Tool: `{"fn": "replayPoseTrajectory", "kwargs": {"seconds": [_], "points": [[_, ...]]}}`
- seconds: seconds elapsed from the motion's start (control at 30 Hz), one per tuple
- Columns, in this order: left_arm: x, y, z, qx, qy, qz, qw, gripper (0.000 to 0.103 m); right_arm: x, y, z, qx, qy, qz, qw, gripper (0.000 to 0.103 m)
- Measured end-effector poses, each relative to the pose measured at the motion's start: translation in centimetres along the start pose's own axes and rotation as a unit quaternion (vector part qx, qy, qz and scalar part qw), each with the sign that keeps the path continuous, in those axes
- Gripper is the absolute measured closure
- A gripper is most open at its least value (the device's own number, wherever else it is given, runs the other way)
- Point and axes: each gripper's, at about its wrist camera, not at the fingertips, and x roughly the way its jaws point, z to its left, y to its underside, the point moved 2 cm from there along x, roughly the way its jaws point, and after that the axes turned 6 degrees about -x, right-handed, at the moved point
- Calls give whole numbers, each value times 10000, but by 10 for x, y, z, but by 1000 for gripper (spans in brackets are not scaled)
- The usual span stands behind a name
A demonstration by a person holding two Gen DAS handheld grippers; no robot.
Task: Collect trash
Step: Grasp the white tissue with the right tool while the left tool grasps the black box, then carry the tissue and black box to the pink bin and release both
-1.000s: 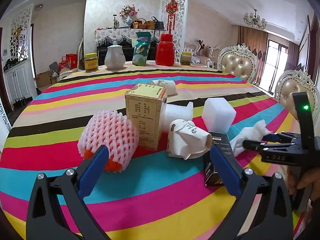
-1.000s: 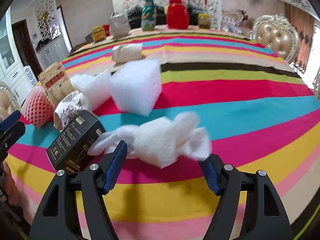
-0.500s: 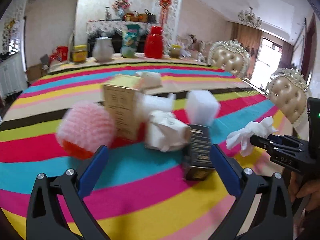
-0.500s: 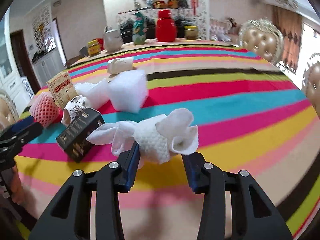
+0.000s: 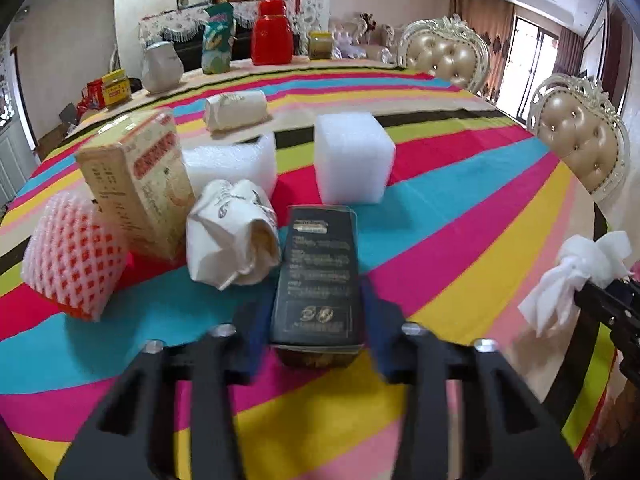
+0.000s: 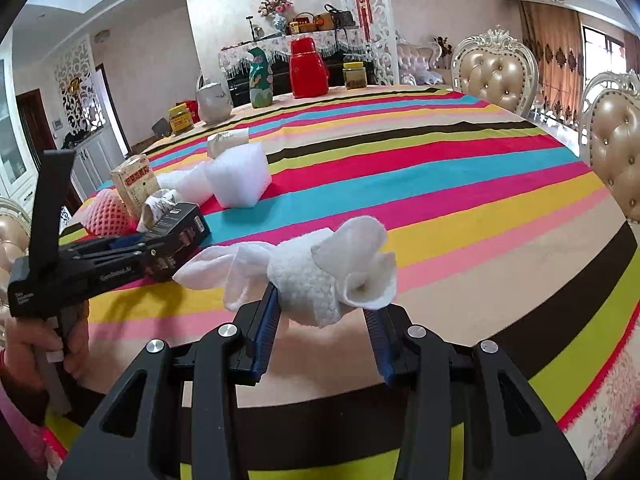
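Left gripper [image 5: 316, 340]: fingers narrowed on either side of a black rectangular carton with gold print [image 5: 318, 280], which lies on the table; contact with the blurred blue pads cannot be confirmed. The carton's small text is not legible.

Right gripper [image 6: 324, 320]: fingers closed on a crumpled white tissue wad [image 6: 316, 272], held clear above the round table with the striped multicolour cloth [image 6: 460, 184].

Adjacent to the carton, left side: crumpled white paper cup with black markings [image 5: 232, 232], touching or nearly so. Behind the cup: upright beige cardboard box with red lettering [image 5: 140, 184], characters unreadable. Beside that box: pink foam net sleeve over an orange-red item [image 5: 72, 256].

Behind the carton: white foam cube [image 5: 352, 160]; a folded white foam sheet [image 5: 236, 160]; farther back, a second rolled white paper cup [image 5: 236, 108] lying on its side.

Far edge of the table: red thermos jug [image 5: 272, 40], green snack bag [image 5: 218, 40], white ceramic teapot [image 5: 162, 66], yellow-lidded jar [image 5: 116, 88].

Two cream tufted chairs [image 5: 448, 56] stand at the right rim.

Legible marking: "GenRobot.AI" on the left gripper's body in the right wrist view.
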Motion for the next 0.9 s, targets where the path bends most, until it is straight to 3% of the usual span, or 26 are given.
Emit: {"fn": "replayPoseTrajectory", "kwargs": {"seconds": [0.13,0.33,0.9], "points": [[-25,8,-6,41,53,-433,9990,65,-7,3,0,30,-1,-81,10000,63],[-55,25,-15,183,202,-773,9966,65,-12,4,-4,104,15,-155,9998,63],[-91,45,-40,226,469,-1304,9901,65,-27,6,-5,124,94,-332,9993,63]]}}
